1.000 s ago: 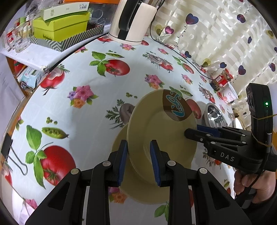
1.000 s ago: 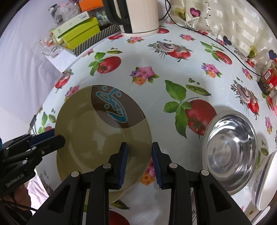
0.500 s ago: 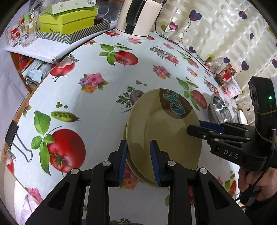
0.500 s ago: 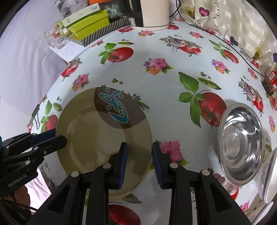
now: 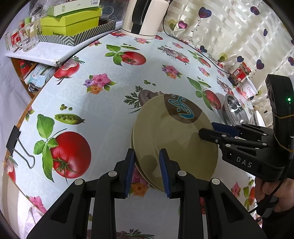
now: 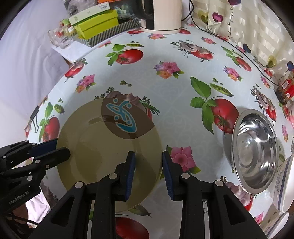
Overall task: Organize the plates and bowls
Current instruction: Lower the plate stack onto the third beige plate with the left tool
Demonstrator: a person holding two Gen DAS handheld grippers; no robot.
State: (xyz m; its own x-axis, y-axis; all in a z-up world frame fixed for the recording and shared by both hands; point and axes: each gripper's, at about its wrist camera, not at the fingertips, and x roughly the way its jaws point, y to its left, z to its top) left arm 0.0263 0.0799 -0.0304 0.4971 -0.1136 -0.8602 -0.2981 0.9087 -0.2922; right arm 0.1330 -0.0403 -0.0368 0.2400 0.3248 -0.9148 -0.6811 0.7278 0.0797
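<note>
Olive-green round ceramic plate with a brown patch and a turquoise motif [image 5: 174, 139] lies atop a second plate of the same olive colour [image 5: 143, 174], whose rim shows just beneath it at the near-left edge; the pair rests on the table under a pale blue oilcloth printed with tomatoes, flowers and pea pods [image 5: 95, 110].

Left claw [image 5: 147, 171], seen from its own camera, straddles the near-left rim of the stack: its blue pads [image 5: 129, 169] stand either side of the rim, moderately apart, and whether they press on the plates cannot be told.

Right claw [image 6: 148, 172] straddles the right-hand rim of the upper plate [image 6: 102, 147], as its own view gives it. Its blue-lined fingers [image 6: 130, 171] stand a little apart, with a visible gap between the pads and the rim, so nothing is clamped. In the left view this claw enters from the right, held by a person's hand [image 5: 275, 194].

Shiny steel bowl [image 6: 255, 152] sits on the table well to the right of the plates, with a white bowl edged in blue [image 6: 283, 185] just beside it. White electric kettle with a black handle [image 6: 161, 14] and stacked lime-green boxes [image 5: 71, 22] stand at the far side.
</note>
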